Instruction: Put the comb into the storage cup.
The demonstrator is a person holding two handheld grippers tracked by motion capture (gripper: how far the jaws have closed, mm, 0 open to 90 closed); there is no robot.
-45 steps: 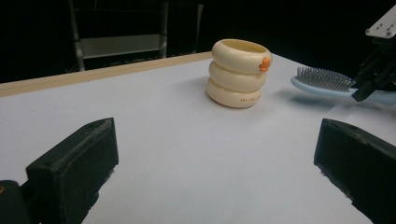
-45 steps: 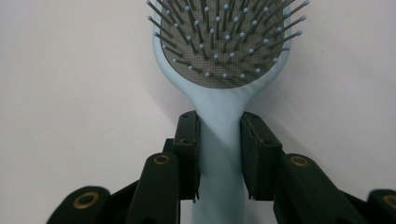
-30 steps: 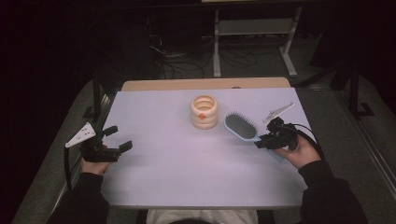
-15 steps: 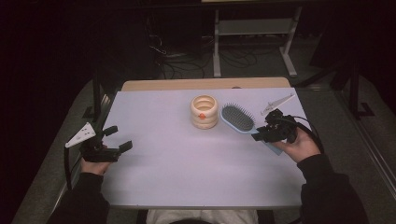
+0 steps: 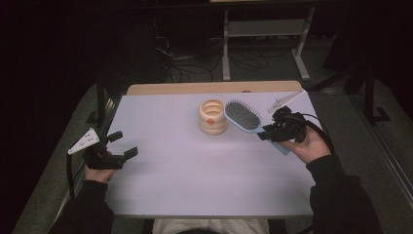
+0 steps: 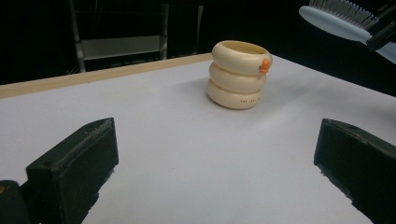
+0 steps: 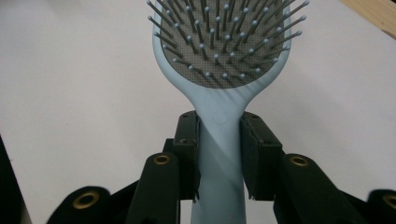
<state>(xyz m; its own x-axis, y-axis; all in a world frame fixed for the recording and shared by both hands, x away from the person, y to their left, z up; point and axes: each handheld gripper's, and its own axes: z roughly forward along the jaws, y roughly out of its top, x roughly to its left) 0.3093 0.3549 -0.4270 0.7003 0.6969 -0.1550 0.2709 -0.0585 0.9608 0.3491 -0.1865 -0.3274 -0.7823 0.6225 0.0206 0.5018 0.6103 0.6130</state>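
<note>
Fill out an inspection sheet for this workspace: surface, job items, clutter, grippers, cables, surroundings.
Surface: white table top, wooden strip along the far edge.
Job's things: light blue hairbrush held off the table, bristles up, beside the cream ringed cup, which stands upright with an orange spot.
Clutter: nothing seen.
Grippers: right gripper shut on the brush handle; left gripper open, empty, at the table's left edge.
Cables: one trails from each gripper; more lie on the floor behind.
Surroundings: dark room, metal frame beyond the table.
</note>
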